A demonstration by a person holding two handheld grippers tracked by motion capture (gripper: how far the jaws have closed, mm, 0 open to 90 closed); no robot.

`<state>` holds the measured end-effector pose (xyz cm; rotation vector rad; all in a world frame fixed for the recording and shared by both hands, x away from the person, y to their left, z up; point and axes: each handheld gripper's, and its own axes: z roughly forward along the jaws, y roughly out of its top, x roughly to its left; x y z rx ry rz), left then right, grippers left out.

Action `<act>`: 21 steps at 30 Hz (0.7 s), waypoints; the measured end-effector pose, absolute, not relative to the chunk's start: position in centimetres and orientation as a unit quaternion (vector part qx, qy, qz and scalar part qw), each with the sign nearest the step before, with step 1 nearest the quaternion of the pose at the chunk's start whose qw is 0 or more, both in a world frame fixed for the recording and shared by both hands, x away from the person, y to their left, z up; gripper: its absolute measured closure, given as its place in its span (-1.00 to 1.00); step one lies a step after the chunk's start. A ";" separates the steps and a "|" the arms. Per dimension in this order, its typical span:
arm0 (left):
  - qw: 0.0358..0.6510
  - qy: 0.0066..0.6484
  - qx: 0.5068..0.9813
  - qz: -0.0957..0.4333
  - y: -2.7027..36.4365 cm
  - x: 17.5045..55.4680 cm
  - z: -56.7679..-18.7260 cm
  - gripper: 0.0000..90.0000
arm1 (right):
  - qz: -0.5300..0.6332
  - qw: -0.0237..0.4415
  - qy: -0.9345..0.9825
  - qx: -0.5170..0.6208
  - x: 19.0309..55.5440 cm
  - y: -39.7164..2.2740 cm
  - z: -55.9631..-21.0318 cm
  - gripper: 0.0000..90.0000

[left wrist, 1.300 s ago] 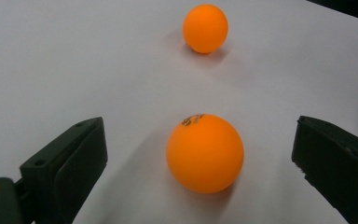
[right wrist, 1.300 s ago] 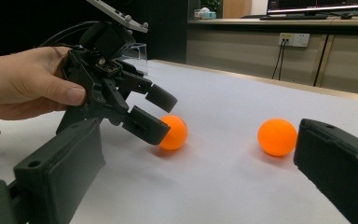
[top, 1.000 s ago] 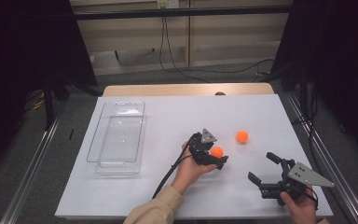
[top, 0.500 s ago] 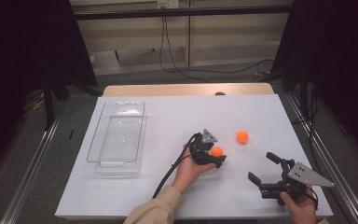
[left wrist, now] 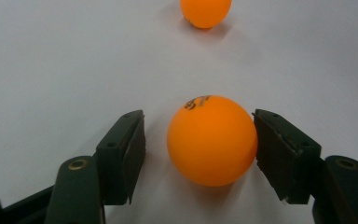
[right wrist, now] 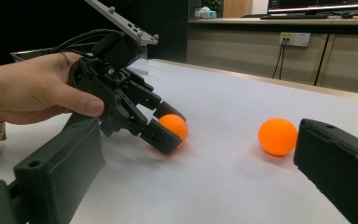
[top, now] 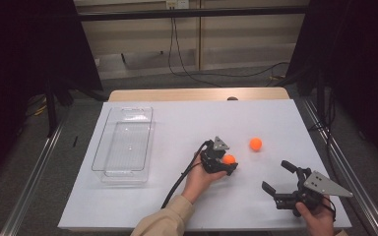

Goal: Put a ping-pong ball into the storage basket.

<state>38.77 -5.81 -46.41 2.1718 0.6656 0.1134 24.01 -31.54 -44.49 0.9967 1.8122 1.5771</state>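
White-topped bench [top: 177, 201] fills the middle of the high view, dark floor and metal rails on both sides, wooden strip along its far edge. Clear rectangular plastic tray [top: 123, 145] sits at centre-left of that frame, empty, just inside the bench's left edge, with bare white surface between it and everything else.

Left tongs [top: 228, 163] are low at frame centre, held by the left hand [top: 202, 179], black cable trailing toward the bottom. In the left gripper view the jaws straddle a near orange ping-pong ball [left wrist: 212, 139] resting on the bench: the right-of-frame jaw is at or touching the ball, the left-of-frame jaw stands off with a visible gap. Tongs narrow but not clamped. The ball has dark print on top.

Second orange ping-pong ball [top: 255, 143] lies just upper right of the left tongs, apart from them; it shows at the top edge of the left gripper view [left wrist: 205, 11].

Right tongs [top: 278, 179] sit at lower right of the high view, close to the bench's near edge, jaws spread wide, holding nothing. Right hand [top: 315, 216] grips them from the bottom edge. Bare bench between the two tongs and all along the far half.
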 end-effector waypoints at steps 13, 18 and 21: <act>0.415 0.262 0.870 0.049 -5.9 38.6 -46.4 0.02 | 0.584 0.268 0.672 0.369 24.0 -31.5 -44.5 -0.97; 0.415 0.261 0.870 0.044 -5.9 38.6 -46.3 0.13 | 0.584 0.268 0.672 0.368 24.0 -31.6 -44.5 -0.97; 0.416 0.263 0.870 0.041 -5.9 38.6 -46.3 0.13 | 0.585 0.267 0.671 0.369 24.0 -31.6 -44.5 -0.97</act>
